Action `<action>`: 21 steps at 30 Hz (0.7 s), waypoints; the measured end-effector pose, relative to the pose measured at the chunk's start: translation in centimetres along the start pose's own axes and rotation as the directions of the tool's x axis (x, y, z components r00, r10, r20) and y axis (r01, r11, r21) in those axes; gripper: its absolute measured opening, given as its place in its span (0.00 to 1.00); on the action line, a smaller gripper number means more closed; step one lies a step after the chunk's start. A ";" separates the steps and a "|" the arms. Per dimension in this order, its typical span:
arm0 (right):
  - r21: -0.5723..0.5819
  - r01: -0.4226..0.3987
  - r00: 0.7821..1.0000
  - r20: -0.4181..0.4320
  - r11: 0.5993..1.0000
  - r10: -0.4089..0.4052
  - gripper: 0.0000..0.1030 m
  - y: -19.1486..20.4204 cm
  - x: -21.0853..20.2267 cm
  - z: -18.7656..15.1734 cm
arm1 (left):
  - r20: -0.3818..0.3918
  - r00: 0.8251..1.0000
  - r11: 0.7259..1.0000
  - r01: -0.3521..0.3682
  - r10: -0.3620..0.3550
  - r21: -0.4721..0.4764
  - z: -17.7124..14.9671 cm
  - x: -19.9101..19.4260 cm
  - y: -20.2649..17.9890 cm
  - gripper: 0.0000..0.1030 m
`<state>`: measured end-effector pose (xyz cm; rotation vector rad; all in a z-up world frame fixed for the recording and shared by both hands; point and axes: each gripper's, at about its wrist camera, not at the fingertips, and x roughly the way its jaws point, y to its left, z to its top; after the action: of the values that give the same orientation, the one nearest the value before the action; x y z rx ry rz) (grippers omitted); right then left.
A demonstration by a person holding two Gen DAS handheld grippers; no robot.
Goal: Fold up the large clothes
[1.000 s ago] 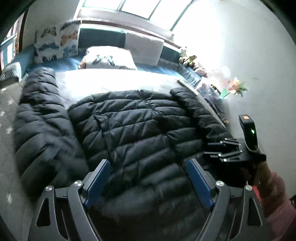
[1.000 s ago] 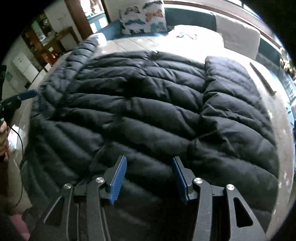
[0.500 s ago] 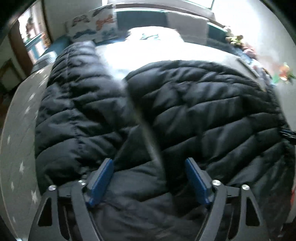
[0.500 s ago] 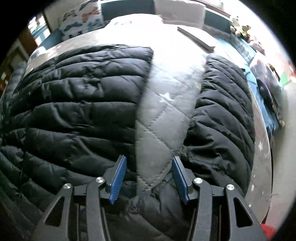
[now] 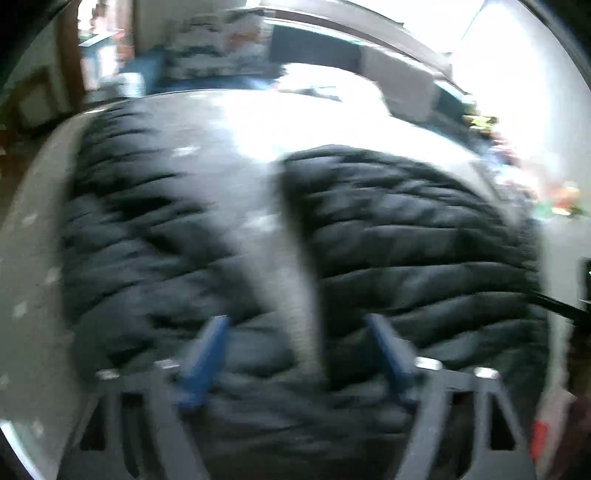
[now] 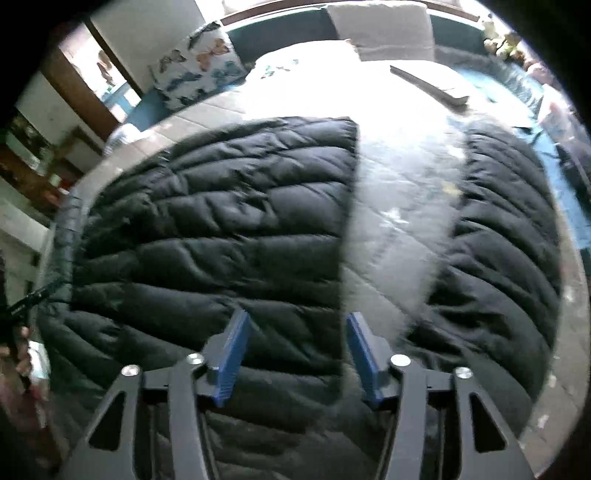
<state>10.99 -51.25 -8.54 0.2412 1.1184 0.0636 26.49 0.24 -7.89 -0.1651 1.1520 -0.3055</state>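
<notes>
My left gripper [image 5: 295,354] points steeply down over a black quilted puffer jacket [image 5: 406,236] spread on a bed [image 5: 22,258] with a grey star-print quilt. The view is motion-blurred. Its 2 blue fingers [image 5: 205,354] stand at their widest, having just been opening; jacket fabric lies below and between them, but neither pad presses on it.

My right gripper [image 6: 297,358] also points down over the jacket [image 6: 214,229]. Its 2 blue fingers [image 6: 231,356] are partly apart, having just been opening, and hold nothing; the jacket's body lies beneath them.

In both views a wedge of bare grey quilt [image 6: 402,221] separates the jacket's body from a sleeve [image 6: 506,229] lying beside it; body and sleeve meet near the fingers.

At the far end of the bed stand a butterfly-print pillow [image 6: 195,70] and a plain grey cushion [image 6: 384,29].
</notes>
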 end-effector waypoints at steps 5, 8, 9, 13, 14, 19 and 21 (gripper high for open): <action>-0.016 0.019 0.999 -0.037 1.000 -0.019 0.69 0.3 1.7 1.6 | -0.097 0.995 1.000 0.025 -0.026 -0.012 1.3 3.2 -1.8 1.00; -0.001 0.017 0.998 -0.067 1.000 -0.017 0.69 -0.7 3.0 1.9 | -0.168 0.984 0.999 -0.053 0.052 0.000 2.0 6.0 -1.9 1.00; 0.002 0.014 0.997 -0.069 1.000 -0.014 0.69 -1.1 3.3 2.4 | -0.167 0.982 0.996 -0.090 0.091 0.016 2.0 6.5 -2.1 1.00; 0.007 -0.023 0.998 -0.060 1.000 0.024 0.72 -1.3 3.6 2.6 | -0.141 0.983 0.990 -0.101 0.114 0.097 1.8 7.4 -3.8 0.95; -0.003 -0.028 0.998 -0.054 1.000 0.027 0.75 -1.2 3.6 2.6 | -0.142 0.985 0.991 -0.087 0.102 0.104 1.8 7.5 -4.0 0.80; -0.074 0.020 0.999 -0.029 0.997 -0.022 0.77 0.4 4.5 3.5 | -0.097 0.994 0.994 -0.047 0.057 0.103 1.3 8.1 -5.7 0.41; -0.069 0.037 0.999 0.002 0.997 -0.037 0.62 1.1 4.5 3.9 | -0.032 0.996 0.988 -0.084 0.089 0.128 0.9 7.4 -6.5 0.30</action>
<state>16.54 -50.02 -10.62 0.1588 1.1176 0.0691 29.09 -8.34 -12.10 0.0026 1.1695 -0.3050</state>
